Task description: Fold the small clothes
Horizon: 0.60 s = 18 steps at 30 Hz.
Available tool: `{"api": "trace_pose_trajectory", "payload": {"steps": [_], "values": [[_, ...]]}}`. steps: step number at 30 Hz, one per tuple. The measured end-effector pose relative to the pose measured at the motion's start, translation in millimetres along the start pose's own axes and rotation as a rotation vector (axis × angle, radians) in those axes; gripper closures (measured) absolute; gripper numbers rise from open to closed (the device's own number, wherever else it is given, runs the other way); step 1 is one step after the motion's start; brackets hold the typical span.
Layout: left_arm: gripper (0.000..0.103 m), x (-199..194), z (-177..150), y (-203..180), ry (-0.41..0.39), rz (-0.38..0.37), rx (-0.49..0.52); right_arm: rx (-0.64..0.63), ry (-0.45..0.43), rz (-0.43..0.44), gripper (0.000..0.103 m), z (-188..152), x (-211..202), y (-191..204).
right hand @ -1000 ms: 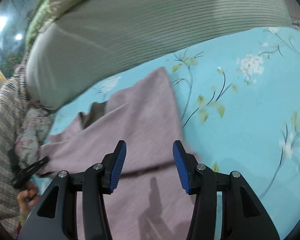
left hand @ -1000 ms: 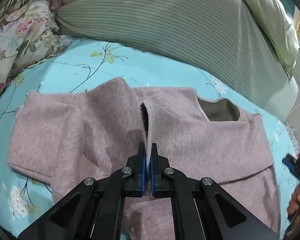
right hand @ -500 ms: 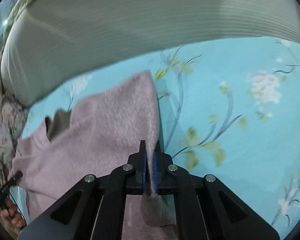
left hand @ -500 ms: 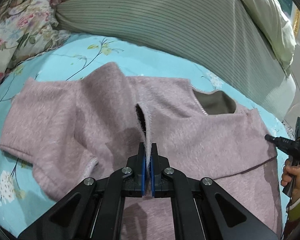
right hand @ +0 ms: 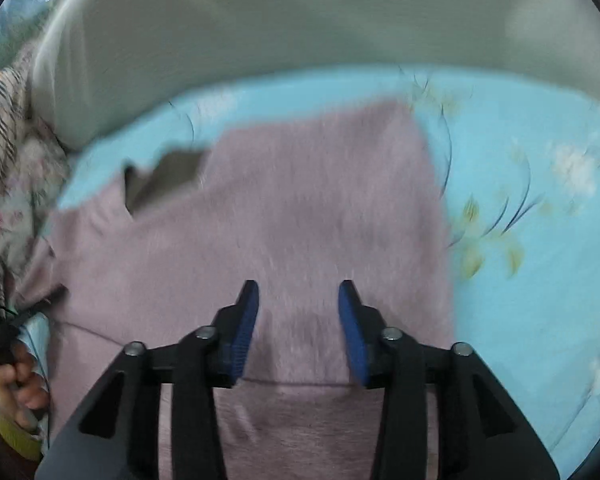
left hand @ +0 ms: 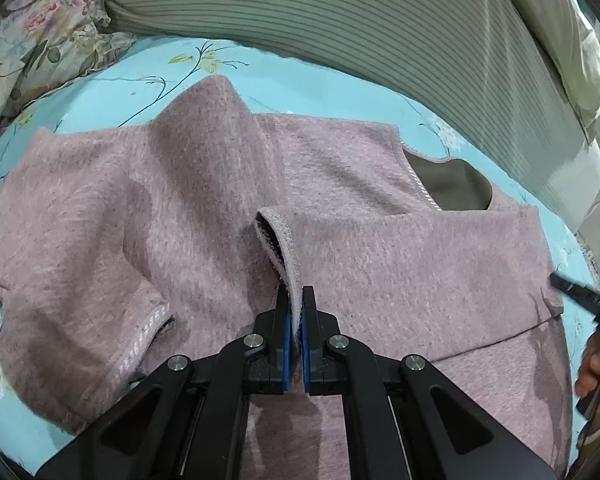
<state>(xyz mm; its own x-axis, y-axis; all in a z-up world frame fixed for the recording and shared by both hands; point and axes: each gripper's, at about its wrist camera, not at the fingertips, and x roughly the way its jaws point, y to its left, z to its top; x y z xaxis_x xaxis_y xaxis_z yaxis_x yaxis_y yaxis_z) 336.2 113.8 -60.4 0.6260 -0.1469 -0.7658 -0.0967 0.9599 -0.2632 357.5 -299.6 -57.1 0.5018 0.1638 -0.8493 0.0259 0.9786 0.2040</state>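
Knitwear first: a small pink sweater [left hand: 180,216] lies spread on the turquoise floral bedsheet [left hand: 148,64], neckline toward the far right, with one sleeve already laid across the body. That looks like the first fold under way. The other sleeve, at the left, is still spread out, and folding the body over remains, so I judge the task to be in its early half.

The left gripper [left hand: 295,312] has its blue pads pressed together on the hemmed cuff [left hand: 288,248] of the folded sleeve. The right gripper [right hand: 298,320] hangs over the sweater's right side with its jaws apart, holding nothing.

Only the left view shows the clamped cuff and the spread left sleeve. The right view, blurred, shows the garment's right edge and the bare sheet beyond. A striped bolster [left hand: 380,32] lies along the far side.
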Motion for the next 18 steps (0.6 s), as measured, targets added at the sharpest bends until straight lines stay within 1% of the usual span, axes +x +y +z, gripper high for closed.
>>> {"api": "trace_pose_trajectory", "payload": {"steps": [1, 2, 3, 4, 5, 6, 8, 9, 10, 11, 13, 15, 17, 18], "values": [[0.099, -3.5, -2.1, 1.2, 0.001, 0.0, -0.003, 0.045, -0.023, 0.032, 0.061, -2.1, -2.8, -7.1], [0.098, -8.8, -3.9, 3.0, -0.002, -0.002, -0.007, 0.089, -0.038, 0.045, 0.061, -4.3, -9.2, -12.4], [0.098, -17.3, -6.3, 7.2, -0.009, -0.011, -0.012, 0.112, -0.039, 0.026, 0.061, -6.4, -16.3, -13.2], [0.099, -28.7, -9.5, 12.6, -0.025, -0.017, -0.015, 0.111, -0.046, 0.016, 0.06, -9.0, -23.6, -10.8], [0.098, -37.7, -11.3, 17.1, -0.036, -0.014, -0.015, 0.103, -0.06, 0.025, 0.06, -13.1, -32.3, -7.4], [0.096, -50.6, -13.7, 24.7, -0.053, 0.001, -0.014, 0.09, -0.077, 0.06, 0.059, -19.9, -44.0, -1.3], [0.091, -68.6, -16.3, 36.9, -0.078, 0.028, -0.017, 0.071, -0.088, 0.096, 0.054, -36.0, -59.3, 5.9], [0.086, -76.6, -16.2, 42.0, -0.089, 0.038, -0.018, 0.062, -0.092, 0.109, 0.051, -44.2, -65.8, 12.5], [0.077, -83.8, -17.2, 46.7, -0.097, 0.043, -0.016, 0.056, -0.091, 0.129, 0.049, -54.2, -71.3, 19.0], [0.072, -88.8, -17.2, 49.7, -0.104, 0.045, -0.013, 0.056, -0.087, 0.147, 0.048, -63.7, -74.6, 23.1], [0.048, -96.5, -16.1, 53.6, -0.122, 0.045, 0.007, 0.06, -0.06, 0.193, 0.048, -75.8, -72.7, 36.4], [0.037, -97.5, -13.5, 54.7, -0.126, 0.08, 0.026, 0.059, -0.032, 0.221, 0.048, -91.1, -72.3, 45.1], [0.03, -101.1, -12.8, 56.6, -0.127, 0.103, 0.038, 0.06, -0.013, 0.242, 0.047, -102.9, -72.4, 51.1], [0.023, -98.9, -11.8, 56.6, -0.122, 0.127, 0.047, 0.058, -0.003, 0.249, 0.047, -109.6, -72.9, 54.1]]}}
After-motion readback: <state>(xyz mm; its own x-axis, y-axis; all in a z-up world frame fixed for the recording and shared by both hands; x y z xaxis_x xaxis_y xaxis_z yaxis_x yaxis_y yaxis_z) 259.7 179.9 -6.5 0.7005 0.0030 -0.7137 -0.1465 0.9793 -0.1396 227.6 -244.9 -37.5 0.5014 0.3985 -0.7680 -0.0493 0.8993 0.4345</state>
